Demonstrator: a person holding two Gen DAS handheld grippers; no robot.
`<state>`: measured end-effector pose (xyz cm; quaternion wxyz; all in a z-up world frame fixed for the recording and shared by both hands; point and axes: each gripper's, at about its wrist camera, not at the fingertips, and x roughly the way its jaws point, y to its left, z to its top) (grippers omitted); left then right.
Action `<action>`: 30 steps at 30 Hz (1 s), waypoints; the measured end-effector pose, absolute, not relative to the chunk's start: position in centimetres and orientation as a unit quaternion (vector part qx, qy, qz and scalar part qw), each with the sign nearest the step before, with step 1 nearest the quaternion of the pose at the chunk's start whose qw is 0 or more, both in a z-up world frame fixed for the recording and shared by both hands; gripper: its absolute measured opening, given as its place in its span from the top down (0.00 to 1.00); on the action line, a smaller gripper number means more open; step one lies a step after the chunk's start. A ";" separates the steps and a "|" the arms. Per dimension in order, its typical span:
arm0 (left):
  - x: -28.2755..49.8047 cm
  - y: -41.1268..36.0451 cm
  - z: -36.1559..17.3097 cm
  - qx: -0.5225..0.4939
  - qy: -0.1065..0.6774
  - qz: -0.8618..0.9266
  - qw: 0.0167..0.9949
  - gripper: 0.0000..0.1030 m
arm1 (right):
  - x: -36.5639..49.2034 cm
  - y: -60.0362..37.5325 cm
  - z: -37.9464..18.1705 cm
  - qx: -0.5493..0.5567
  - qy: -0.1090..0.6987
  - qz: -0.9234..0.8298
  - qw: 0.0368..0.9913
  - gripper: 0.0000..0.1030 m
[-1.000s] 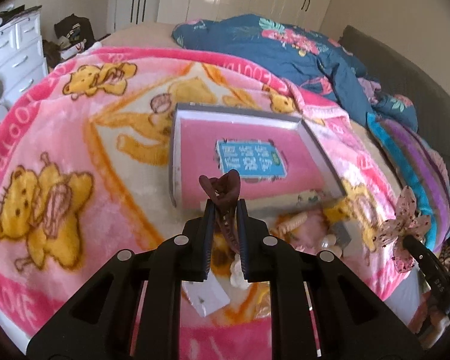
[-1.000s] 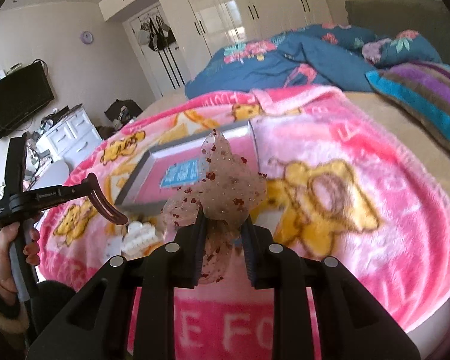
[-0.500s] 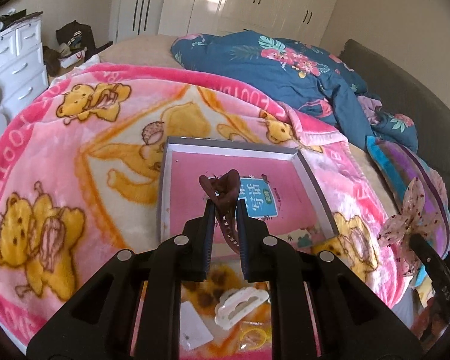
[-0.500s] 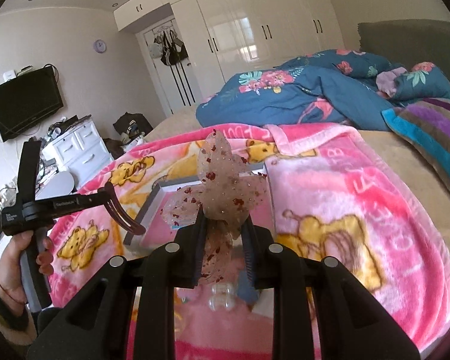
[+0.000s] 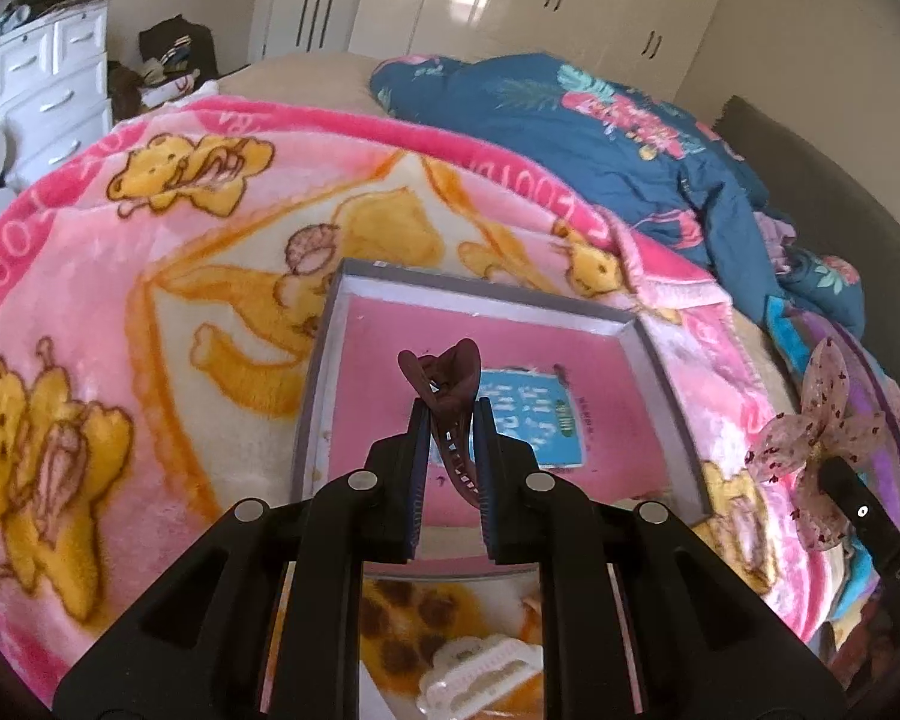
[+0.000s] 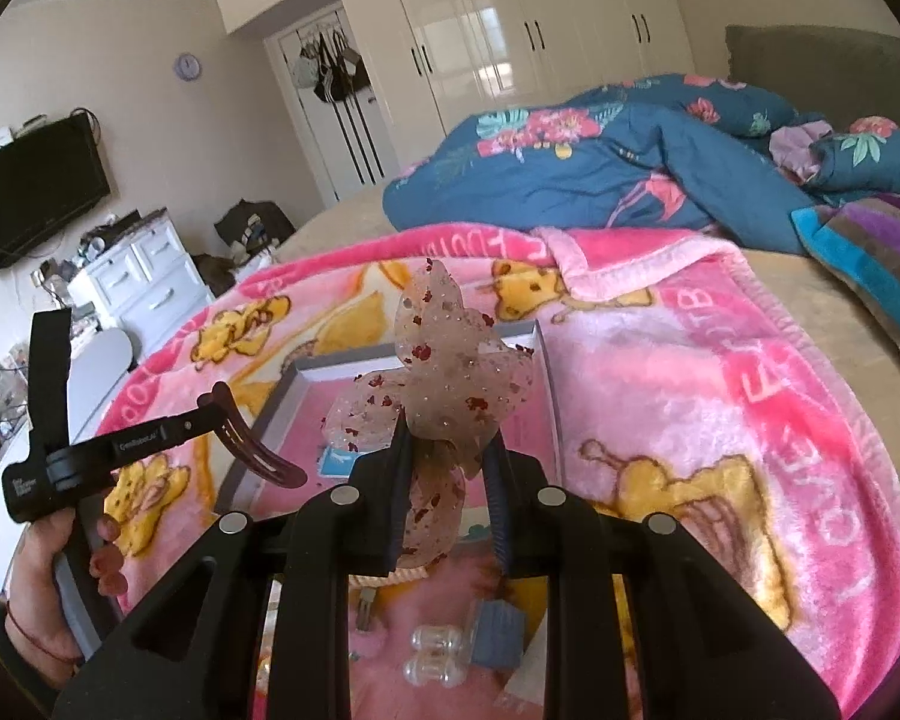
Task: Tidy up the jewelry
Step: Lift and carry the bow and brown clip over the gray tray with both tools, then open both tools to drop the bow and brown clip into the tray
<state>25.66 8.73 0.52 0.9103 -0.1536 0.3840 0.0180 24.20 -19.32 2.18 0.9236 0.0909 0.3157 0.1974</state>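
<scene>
My left gripper (image 5: pixel 450 414) is shut on a dark brown claw hair clip (image 5: pixel 444 372), held above the near part of a shallow grey box with a pink floor (image 5: pixel 330 348). The same gripper (image 6: pixel 210 414) and brown clip (image 6: pixel 252 450) show at the left of the right wrist view, with a hand on its handle. My right gripper (image 6: pixel 447 432) is shut on a translucent pink butterfly clip with red flecks (image 6: pixel 450 372), over the box's (image 6: pixel 546 372) near right side. That butterfly clip (image 5: pixel 816 432) also appears at the right edge of the left wrist view.
The box lies on a pink bear-print blanket (image 5: pixel 120 300) on a bed. A white claw clip (image 5: pixel 480 672) lies near the blanket's front edge; a clear bead piece (image 6: pixel 429 660) and a grey clip (image 6: pixel 498 636) lie below my right gripper. A blue floral duvet (image 6: pixel 600 168) is heaped behind.
Both grippers have moved forward over the blanket toward the box, which now sits nearer and lower in both views. Each still holds its clip.
</scene>
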 end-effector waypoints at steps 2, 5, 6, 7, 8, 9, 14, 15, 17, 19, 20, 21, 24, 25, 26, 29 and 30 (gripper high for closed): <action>26.0 9.1 -0.4 -0.154 0.390 0.025 0.908 0.92 | 25.1 -18.7 1.3 0.089 0.326 0.194 0.921 0.79; 26.3 9.5 -1.4 -0.157 0.398 0.026 0.903 0.92 | 26.2 -18.1 0.1 0.091 0.339 0.191 0.917 0.79; 26.6 9.4 -1.8 -0.153 0.403 0.023 0.902 0.92 | 26.6 -17.9 -0.5 0.094 0.347 0.191 0.914 0.79; 26.8 9.4 -2.0 -0.150 0.406 0.022 0.901 0.92 | 26.9 -17.7 -0.9 0.094 0.351 0.190 0.912 0.79; 27.0 9.4 -2.4 -0.148 0.411 0.022 0.899 0.92 | 27.4 -17.4 -1.5 0.092 0.358 0.186 0.910 0.79; 27.1 9.4 -2.6 -0.148 0.413 0.020 0.899 0.92 | 27.7 -17.2 -1.9 0.092 0.363 0.185 0.908 0.79; 27.5 9.6 -3.0 -0.142 0.413 0.020 0.899 0.92 | 29.2 -16.2 -4.0 0.093 0.390 0.177 0.899 0.79; 27.5 9.6 -3.1 -0.142 0.414 0.020 0.899 0.92 | 29.3 -16.0 -4.2 0.093 0.394 0.177 0.897 0.79; 27.6 9.6 -3.1 -0.143 0.416 0.020 0.898 0.92 | 29.9 -15.5 -5.0 0.091 0.403 0.180 0.893 0.79; 27.7 9.8 -3.3 -0.144 0.419 0.018 0.896 0.92 | 30.1 -15.1 -5.5 0.086 0.409 0.177 0.891 0.77; 27.9 9.8 -3.4 -0.143 0.420 0.016 0.896 0.92 | 30.4 -15.0 -5.9 0.087 0.415 0.176 0.889 0.76; 27.9 9.7 -3.3 -0.142 0.420 0.015 0.896 0.91 | 30.5 -15.0 -6.1 0.087 0.418 0.174 0.888 0.75; 27.7 9.6 -3.2 -0.135 0.416 0.015 0.899 0.81 | 30.7 -15.0 -6.6 0.085 0.423 0.169 0.886 0.72; 27.6 9.5 -3.1 -0.131 0.414 0.015 0.901 0.76 | 30.7 -15.1 -6.8 0.083 0.428 0.166 0.885 0.63; 27.5 9.5 -3.0 -0.127 0.412 0.017 0.902 0.73 | 30.5 -15.3 -6.8 0.083 0.430 0.160 0.885 0.55; 27.2 9.6 -3.0 -0.131 0.411 0.014 0.902 0.68 | 29.6 -16.3 -6.2 0.088 0.414 0.153 0.893 0.36; 27.1 9.7 -2.9 -0.136 0.411 0.010 0.902 0.66 | 29.1 -16.8 -5.9 0.089 0.407 0.150 0.897 0.32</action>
